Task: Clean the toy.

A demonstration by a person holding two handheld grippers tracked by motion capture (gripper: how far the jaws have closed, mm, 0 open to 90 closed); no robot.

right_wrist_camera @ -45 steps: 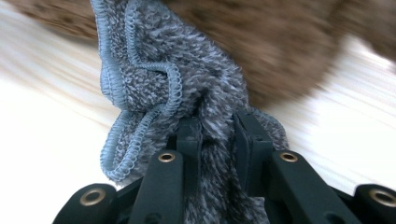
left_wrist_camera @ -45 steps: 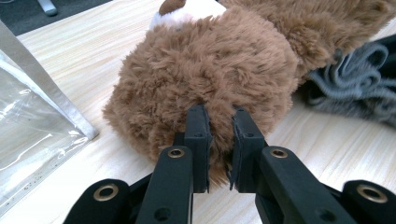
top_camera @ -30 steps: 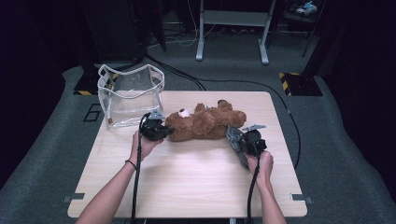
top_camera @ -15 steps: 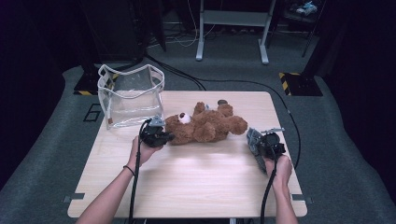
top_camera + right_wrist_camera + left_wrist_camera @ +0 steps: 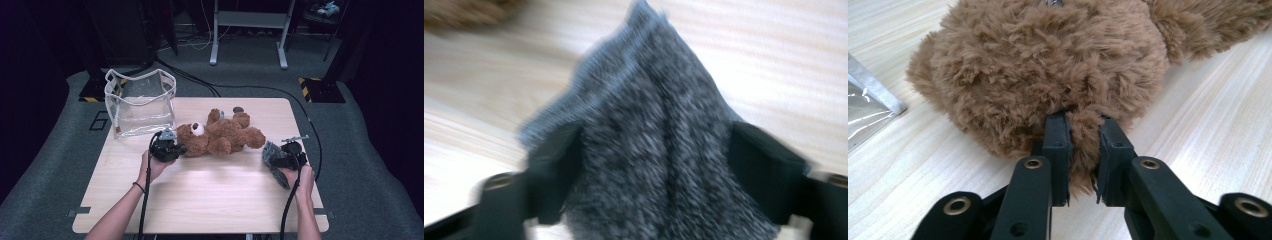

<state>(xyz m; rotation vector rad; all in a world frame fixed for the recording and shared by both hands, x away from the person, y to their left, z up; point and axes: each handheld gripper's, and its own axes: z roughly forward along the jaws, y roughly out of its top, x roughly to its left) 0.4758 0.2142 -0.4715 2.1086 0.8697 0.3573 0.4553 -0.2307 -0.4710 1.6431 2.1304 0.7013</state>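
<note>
Left gripper (image 5: pixel 1083 160) pinching the teddy bear's (image 5: pixel 220 136) fur, right gripper (image 5: pixel 659 175) — jaws just spread wide — grey knitted cloth (image 5: pixel 664 165) loose between them

left tongs (image 5: pixel 176 148): centre-left of frame, jaws pinched near shut on brown fur
right tongs (image 5: pixel 272 156): lower right, jaws just opened wide, grey knit between them
forearms: enter from bottom edge
</note>
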